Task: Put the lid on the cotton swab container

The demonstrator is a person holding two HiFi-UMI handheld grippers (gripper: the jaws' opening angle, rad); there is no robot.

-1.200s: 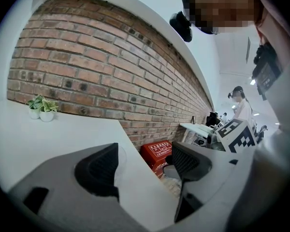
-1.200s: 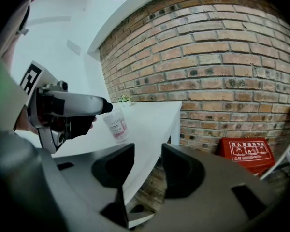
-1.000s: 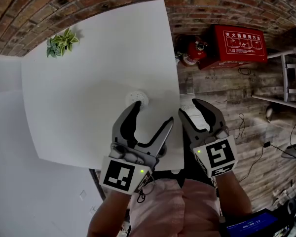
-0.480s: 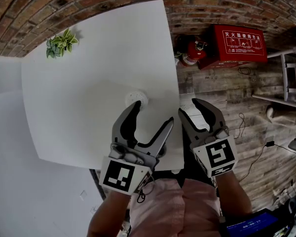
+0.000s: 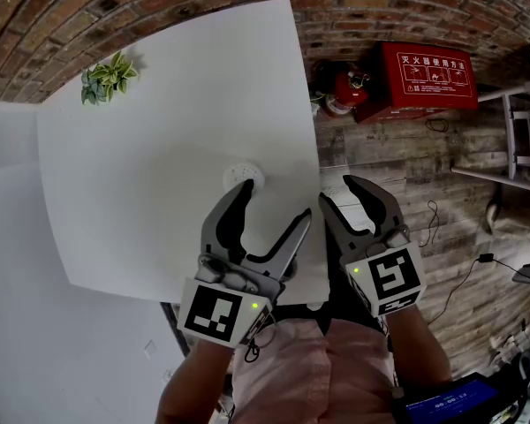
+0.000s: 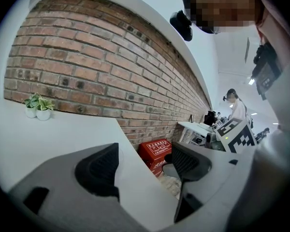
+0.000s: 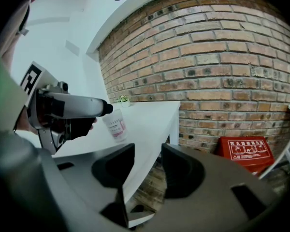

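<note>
L gripper (image 5: 274,203): jaws spread, nothing btwn. R gripper (image 5: 339,193): jaws spread, empty, just off tabletop (image 5: 141,166) R edge. Cotton swab container (image 5: 245,176) upright on tabletop near that edge, at L gripper's outer jaw tip; contact not determinable. Potted plant (image 5: 109,76) at far corner.
</note>
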